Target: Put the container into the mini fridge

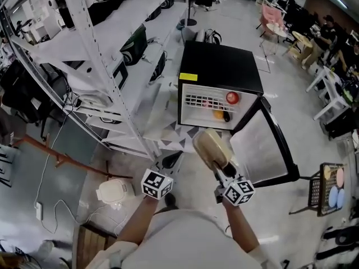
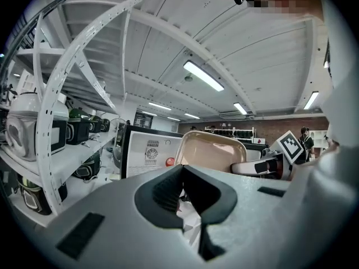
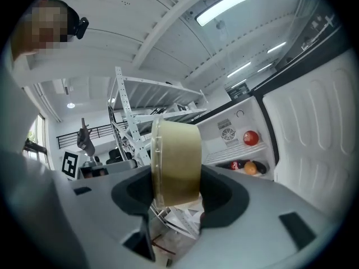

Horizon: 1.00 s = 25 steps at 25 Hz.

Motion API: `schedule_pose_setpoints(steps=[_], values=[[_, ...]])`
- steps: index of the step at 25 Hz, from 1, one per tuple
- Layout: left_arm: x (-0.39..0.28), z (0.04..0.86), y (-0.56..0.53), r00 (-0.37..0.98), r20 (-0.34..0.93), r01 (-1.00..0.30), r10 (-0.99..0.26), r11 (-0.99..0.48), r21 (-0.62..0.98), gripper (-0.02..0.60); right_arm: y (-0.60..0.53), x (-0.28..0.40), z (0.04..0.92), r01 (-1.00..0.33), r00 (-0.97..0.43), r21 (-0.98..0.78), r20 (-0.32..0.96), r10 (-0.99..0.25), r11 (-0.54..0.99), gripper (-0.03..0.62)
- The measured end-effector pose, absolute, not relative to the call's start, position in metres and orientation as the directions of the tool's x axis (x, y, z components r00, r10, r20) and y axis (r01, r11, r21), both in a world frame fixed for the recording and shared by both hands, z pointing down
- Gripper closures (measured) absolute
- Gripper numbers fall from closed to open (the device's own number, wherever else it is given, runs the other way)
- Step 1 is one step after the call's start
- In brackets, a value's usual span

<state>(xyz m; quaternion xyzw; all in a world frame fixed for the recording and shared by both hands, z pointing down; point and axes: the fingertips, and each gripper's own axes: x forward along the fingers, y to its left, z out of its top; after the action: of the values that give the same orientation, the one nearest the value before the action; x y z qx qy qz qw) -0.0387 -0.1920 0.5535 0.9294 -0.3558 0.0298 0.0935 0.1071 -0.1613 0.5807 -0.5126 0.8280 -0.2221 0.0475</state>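
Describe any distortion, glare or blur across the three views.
Head view: heavy fisheye, the rack bends, the fridge is sharp. Left gripper view: dark round vignette, ceiling lamp blown out, a mosaic patch top right. Right gripper view: same vignette, lamp glaring, container crisp, mosaic patch top left.

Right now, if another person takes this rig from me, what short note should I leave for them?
Left gripper: jaws shut, empty.
Right gripper: jaws shut on the container, in front of the fridge, not yet inside.
Fridge: door open; a red item above, an orange and a dark bottle below.
Done: container picked up, door open.
Left: set the container inside, release, probably close the door.
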Motion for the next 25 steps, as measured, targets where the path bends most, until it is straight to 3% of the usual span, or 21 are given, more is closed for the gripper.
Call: schedule_pose_setpoints(steps=[16, 25], values=[[-0.06, 0.57, -0.255, 0.823, 0.129, -0.568, -0.553, -0.801, 0.187, 0.578, -0.224, 0.099, 0.584, -0.913, -0.316, -0.331, 0.206, -0.926, 0.238, 0.37], [-0.046, 0.584, -0.277, 0.808, 0.161, -0.589, -0.566, -0.781, 0.208, 0.578, -0.263, 0.118, 0.604, -0.894, -0.328, -0.391, 0.241, -0.913, 0.218, 0.368]])
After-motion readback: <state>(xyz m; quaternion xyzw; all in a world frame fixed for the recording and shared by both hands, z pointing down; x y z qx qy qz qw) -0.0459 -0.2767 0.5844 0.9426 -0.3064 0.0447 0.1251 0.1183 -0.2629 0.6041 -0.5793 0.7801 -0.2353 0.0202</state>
